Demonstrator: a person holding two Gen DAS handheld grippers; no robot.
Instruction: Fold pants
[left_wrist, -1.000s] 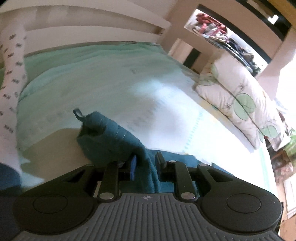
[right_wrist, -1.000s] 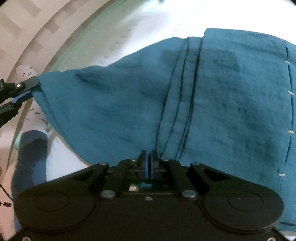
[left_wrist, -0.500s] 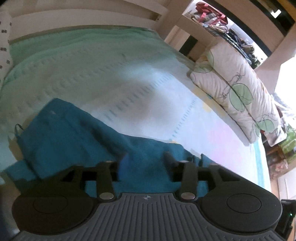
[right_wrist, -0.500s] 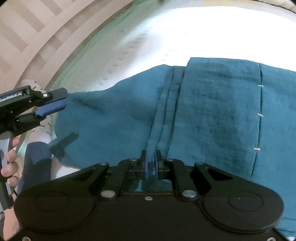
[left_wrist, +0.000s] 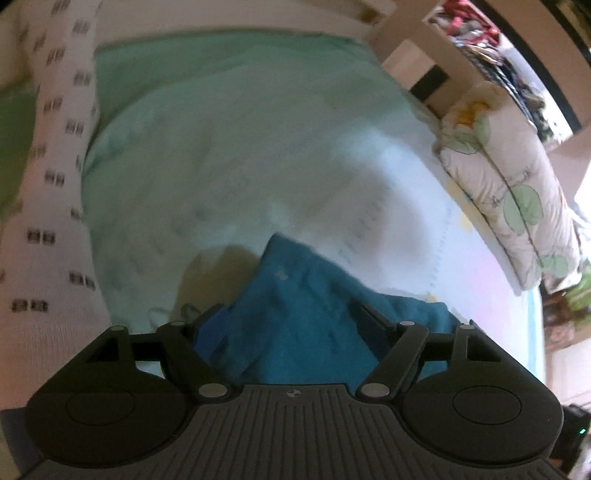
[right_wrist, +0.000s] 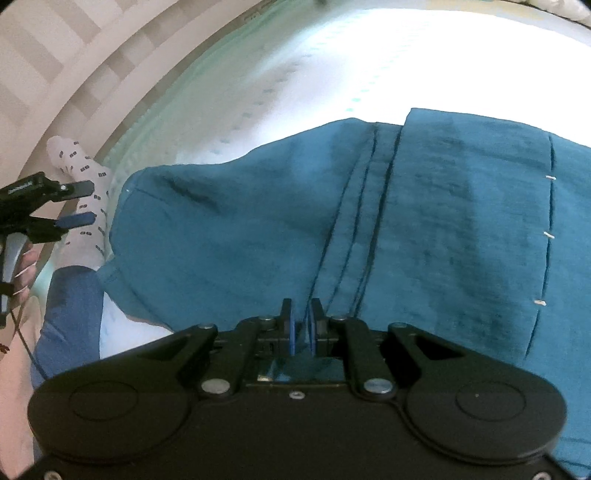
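Lying spread across the pale green bed sheet, one pair of teal pants fills the near and right part of the right wrist view, with three white stitch marks down its right side. One floral pillow sits at the far right of the bed, near a shelf of clothes. One foot in a patterned white sock rests on the sheet at the left, just beside the pants' left edge, with a blue trouser leg below it.

The left gripper hangs at the far left, apart from the cloth, its jaws opening wide with nothing pinched; its own view shows the pants' corner lying under the spread fingers. The right gripper has its jaws nearly together, pinching a fold of the pants at the near edge.
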